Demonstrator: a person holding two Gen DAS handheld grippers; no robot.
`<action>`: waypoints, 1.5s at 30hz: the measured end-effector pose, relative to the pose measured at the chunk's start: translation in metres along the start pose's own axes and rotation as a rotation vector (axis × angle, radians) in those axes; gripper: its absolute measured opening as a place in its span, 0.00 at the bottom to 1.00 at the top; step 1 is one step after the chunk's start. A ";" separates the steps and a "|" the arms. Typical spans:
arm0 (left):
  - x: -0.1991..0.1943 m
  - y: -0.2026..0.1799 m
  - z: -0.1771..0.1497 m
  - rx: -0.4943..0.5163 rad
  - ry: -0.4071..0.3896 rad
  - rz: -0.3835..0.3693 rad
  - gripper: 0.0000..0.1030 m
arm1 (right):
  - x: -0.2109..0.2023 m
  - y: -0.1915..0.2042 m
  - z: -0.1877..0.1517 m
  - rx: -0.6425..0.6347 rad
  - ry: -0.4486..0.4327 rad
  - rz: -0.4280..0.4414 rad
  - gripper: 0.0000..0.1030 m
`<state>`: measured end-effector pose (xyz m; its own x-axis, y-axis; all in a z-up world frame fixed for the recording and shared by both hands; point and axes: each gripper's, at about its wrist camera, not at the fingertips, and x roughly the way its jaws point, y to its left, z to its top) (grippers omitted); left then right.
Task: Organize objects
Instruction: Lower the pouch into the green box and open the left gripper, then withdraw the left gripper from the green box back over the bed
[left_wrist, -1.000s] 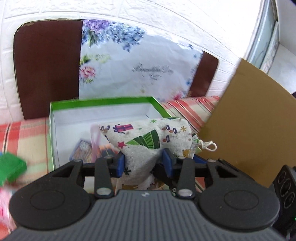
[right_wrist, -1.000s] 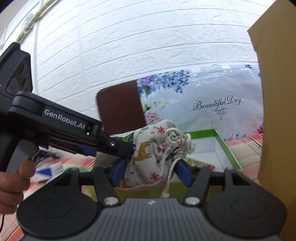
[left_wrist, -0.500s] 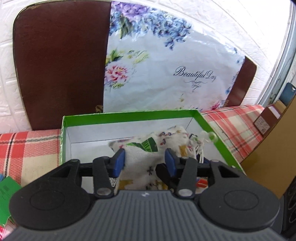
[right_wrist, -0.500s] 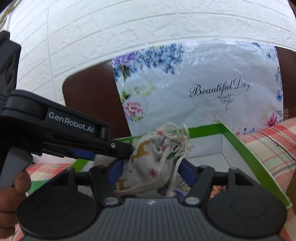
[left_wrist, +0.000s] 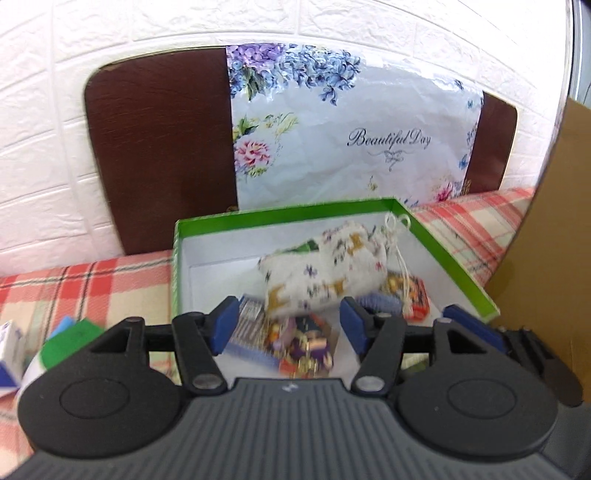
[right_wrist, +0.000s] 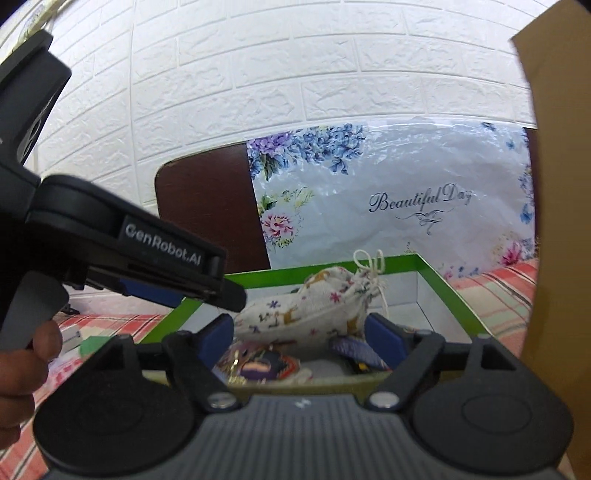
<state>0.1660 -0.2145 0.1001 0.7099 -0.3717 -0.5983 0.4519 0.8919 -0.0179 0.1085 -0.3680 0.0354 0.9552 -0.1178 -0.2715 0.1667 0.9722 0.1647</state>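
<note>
My left tongs (left_wrist: 286, 325) and right tongs (right_wrist: 299, 338) are opening, gripping nothing; the pouch (left_wrist: 328, 271) lies just ahead in the box (left_wrist: 177, 266).

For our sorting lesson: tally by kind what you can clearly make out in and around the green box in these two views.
Green box: 1
Printed drawstring pouch: 1, lying in the box
Small flat packets under and beside the pouch: at least 3 (blurred, so the count is uncertain)
Gripper: 2, left gripper and right gripper, jaws of both opening, neither pressing on the pouch
Total: at least 7
</note>
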 end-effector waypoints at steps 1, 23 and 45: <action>-0.006 -0.003 -0.004 0.006 0.000 0.012 0.61 | -0.008 0.002 -0.002 0.003 -0.002 -0.003 0.79; -0.085 0.002 -0.116 -0.040 0.109 0.115 0.68 | -0.123 0.027 -0.067 0.009 0.180 0.013 0.75; -0.098 0.065 -0.148 -0.154 0.127 0.157 0.70 | -0.124 0.076 -0.073 -0.094 0.242 0.063 0.75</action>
<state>0.0457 -0.0820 0.0388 0.6868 -0.1986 -0.6992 0.2465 0.9686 -0.0330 -0.0153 -0.2647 0.0127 0.8748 -0.0157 -0.4842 0.0748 0.9919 0.1030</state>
